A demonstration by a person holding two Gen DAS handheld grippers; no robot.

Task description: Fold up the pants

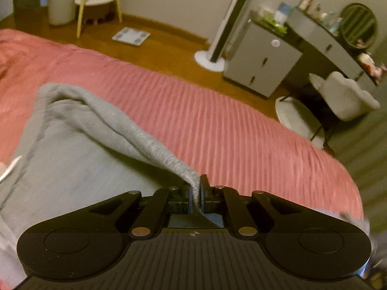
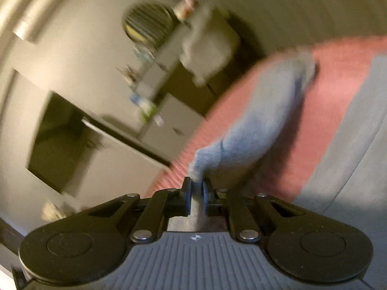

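Left claw (image 1: 197, 193) pinches a ribbed cuff of the soft grey knit pants (image 1: 72, 159); right claw (image 2: 196, 194) grips the other (blurred). Pants trail toward ten o'clock over the pink ribbed bedspread (image 1: 217, 120). Carry both cuffs level, evenly.

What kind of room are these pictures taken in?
Most likely a bedroom: a bed with a pink ribbed cover, a dressing table with a round mirror and small bottles, and a padded chair beside it.
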